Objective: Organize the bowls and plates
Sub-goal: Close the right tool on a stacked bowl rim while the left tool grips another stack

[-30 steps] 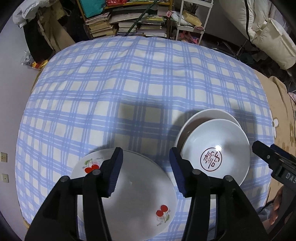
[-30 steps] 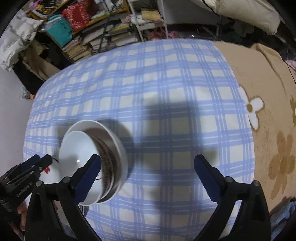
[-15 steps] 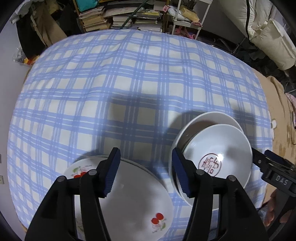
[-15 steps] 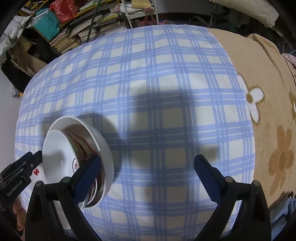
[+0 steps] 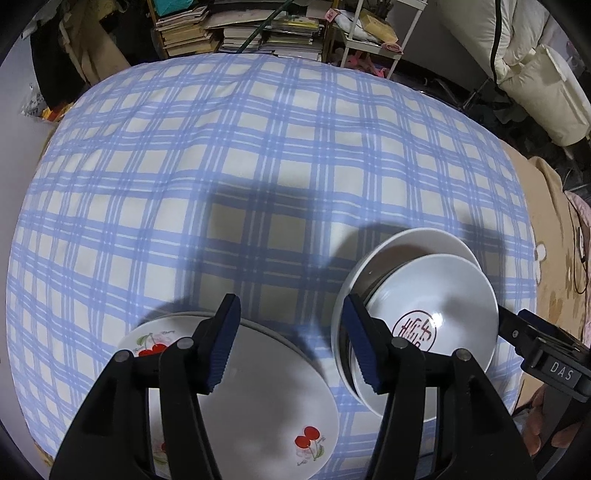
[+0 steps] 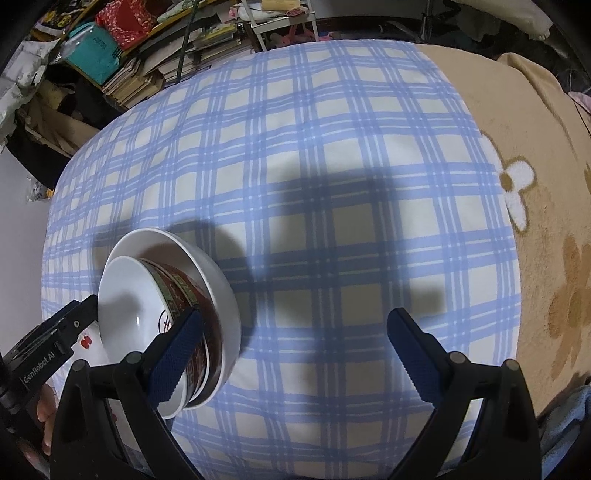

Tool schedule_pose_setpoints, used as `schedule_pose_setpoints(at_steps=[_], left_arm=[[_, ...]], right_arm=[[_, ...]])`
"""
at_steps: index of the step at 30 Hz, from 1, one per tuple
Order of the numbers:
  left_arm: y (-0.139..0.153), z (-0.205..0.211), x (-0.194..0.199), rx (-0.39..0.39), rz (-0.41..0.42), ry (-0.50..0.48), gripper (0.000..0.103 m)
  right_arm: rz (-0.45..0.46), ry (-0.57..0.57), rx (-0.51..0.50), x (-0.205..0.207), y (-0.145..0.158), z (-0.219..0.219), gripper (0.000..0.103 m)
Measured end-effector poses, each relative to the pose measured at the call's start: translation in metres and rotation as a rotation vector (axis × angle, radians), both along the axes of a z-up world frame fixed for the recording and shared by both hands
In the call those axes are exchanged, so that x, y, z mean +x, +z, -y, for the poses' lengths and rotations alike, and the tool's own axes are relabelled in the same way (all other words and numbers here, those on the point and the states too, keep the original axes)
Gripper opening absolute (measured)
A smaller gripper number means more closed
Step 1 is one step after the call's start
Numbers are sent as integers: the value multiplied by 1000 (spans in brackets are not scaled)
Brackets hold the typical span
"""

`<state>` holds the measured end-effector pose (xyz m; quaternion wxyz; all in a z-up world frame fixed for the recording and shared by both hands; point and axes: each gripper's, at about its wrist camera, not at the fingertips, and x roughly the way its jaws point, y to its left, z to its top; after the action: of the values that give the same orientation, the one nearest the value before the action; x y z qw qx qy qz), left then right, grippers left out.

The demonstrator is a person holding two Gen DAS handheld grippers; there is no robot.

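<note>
A white plate with red cherries (image 5: 266, 391) lies on another plate at the near left of the checked cloth. Above its far rim hovers my left gripper (image 5: 293, 347), open and with nothing between its pads. To the right, a white bowl with a red seal mark (image 5: 443, 295) leans tilted inside a larger white bowl (image 5: 417, 243). In the right wrist view the inner bowl (image 6: 133, 295) shows a red and green patterned outside. My right gripper (image 6: 295, 350) stands wide open over bare cloth, its left finger (image 6: 177, 354) in front of the bowls' near side.
The blue-and-white checked cloth (image 5: 258, 166) covers a soft, bulging surface, and a tan flowered blanket (image 6: 535, 221) lies along its right side. Stacked books and shelves (image 5: 240, 33) crowd the far edge. A hand (image 6: 44, 417) grips the other tool at lower left.
The left jaws stand slightly wider than a second ago. Both views have tilted a little. Plates and bowls have stayed where they were.
</note>
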<state>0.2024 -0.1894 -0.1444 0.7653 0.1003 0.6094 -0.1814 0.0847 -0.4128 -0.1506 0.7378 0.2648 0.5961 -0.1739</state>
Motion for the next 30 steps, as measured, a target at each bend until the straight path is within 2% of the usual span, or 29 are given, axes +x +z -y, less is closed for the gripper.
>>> schedule_pose_setpoints(at_steps=[6, 13, 19, 28, 30], left_arm=[[1, 5, -5, 47, 43, -24, 57], [1, 8, -6, 53, 50, -35, 57], [0, 7, -4, 52, 48, -28, 57], [-2, 8, -2, 57, 47, -29, 57], [-3, 8, -1, 62, 47, -27, 56]], right_arm=[[15, 4, 36, -2, 0, 0, 96], [26, 17, 42, -2, 2, -2, 76], [25, 30, 35, 1, 1, -5, 74], [39, 47, 58, 4, 0, -8, 60], [39, 51, 57, 4, 0, -8, 60]])
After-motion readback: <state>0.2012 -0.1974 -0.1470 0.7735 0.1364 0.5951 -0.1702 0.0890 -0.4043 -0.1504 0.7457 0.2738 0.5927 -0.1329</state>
